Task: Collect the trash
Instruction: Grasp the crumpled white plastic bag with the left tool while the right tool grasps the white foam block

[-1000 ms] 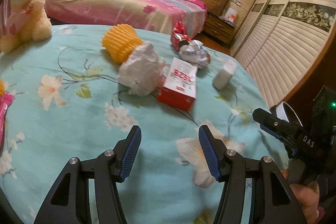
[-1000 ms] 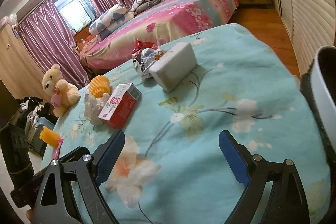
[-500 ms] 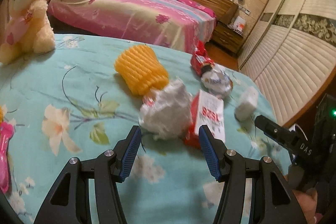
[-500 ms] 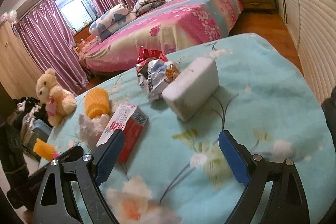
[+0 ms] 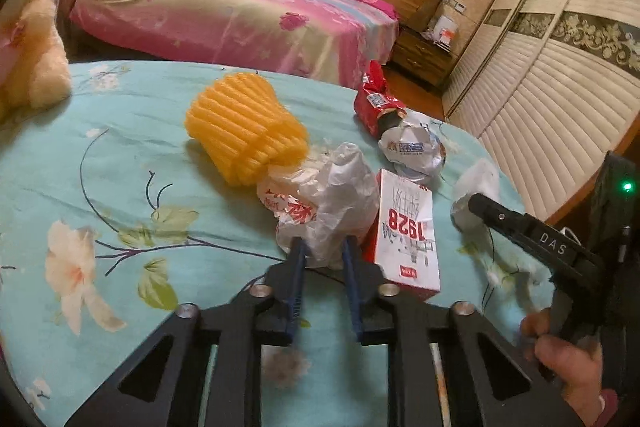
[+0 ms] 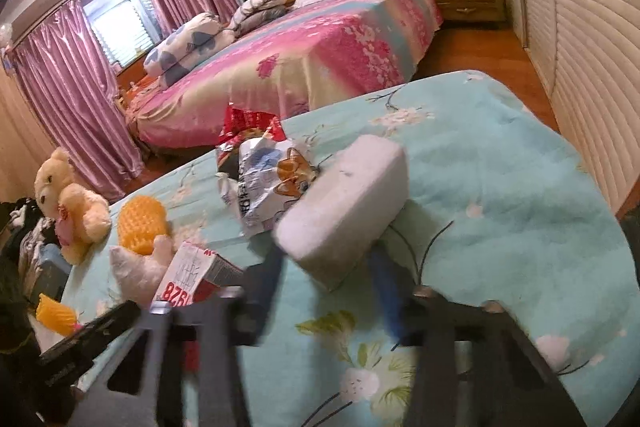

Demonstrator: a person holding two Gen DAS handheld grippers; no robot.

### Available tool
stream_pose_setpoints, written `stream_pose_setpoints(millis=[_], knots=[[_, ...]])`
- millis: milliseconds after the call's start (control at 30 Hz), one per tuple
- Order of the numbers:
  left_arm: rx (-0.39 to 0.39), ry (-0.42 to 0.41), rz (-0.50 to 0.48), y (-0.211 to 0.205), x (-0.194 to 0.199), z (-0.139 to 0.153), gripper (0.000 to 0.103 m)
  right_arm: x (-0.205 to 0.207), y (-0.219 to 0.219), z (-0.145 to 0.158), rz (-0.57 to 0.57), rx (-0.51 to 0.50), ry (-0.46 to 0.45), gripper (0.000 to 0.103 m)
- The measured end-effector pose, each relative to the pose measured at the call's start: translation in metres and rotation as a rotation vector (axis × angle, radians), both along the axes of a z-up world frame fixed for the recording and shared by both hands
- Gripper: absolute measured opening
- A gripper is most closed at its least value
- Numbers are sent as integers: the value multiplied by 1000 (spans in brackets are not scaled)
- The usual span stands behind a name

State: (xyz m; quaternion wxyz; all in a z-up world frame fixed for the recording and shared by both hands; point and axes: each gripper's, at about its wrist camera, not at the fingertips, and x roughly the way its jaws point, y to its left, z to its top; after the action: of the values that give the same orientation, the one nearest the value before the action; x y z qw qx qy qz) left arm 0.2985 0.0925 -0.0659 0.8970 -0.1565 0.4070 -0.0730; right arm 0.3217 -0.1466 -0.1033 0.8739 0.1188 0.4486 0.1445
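**Both grippers closing on trash on the floral bedspread**

Left gripper [image 5: 323, 247]: jaws have just been closing, now narrow, pads pinching the near edge of the crumpled white plastic bag [image 5: 328, 199]. Bag's far side is hidden behind its own bulk; it touches the yellow foam fruit net [image 5: 244, 135] and the red-and-white 1928 carton [image 5: 406, 231].

Right gripper [image 6: 326, 267]: jaws have just been closing, motion-blurred. The white foam block [image 6: 344, 211] sits between them; can't tell whether the pads press on it.

Crumpled snack wrapper [image 6: 264, 183] is just behind the block and partly covered by it. Red wrapper [image 5: 374, 99] is beyond that. Teddy bear [image 6: 66, 203] sits at the edge of the bedspread [image 5: 120, 155], cut off in the left view. Right hand [image 5: 568, 367] is cropped at the frame edge.
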Motion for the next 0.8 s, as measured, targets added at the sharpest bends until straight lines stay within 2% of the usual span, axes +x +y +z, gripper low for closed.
stream_pose_setpoints(millis=[133, 433, 800], knots=[[9, -21, -10, -4, -7, 3, 7, -13, -4, 8, 19, 1, -17, 28], [-10, -60, -30, -10, -40, 16, 5, -48, -30, 32, 49, 55, -46, 27], [-40, -87, -141, -53, -68, 34, 5, -79, -73, 46, 32, 67, -45, 27]])
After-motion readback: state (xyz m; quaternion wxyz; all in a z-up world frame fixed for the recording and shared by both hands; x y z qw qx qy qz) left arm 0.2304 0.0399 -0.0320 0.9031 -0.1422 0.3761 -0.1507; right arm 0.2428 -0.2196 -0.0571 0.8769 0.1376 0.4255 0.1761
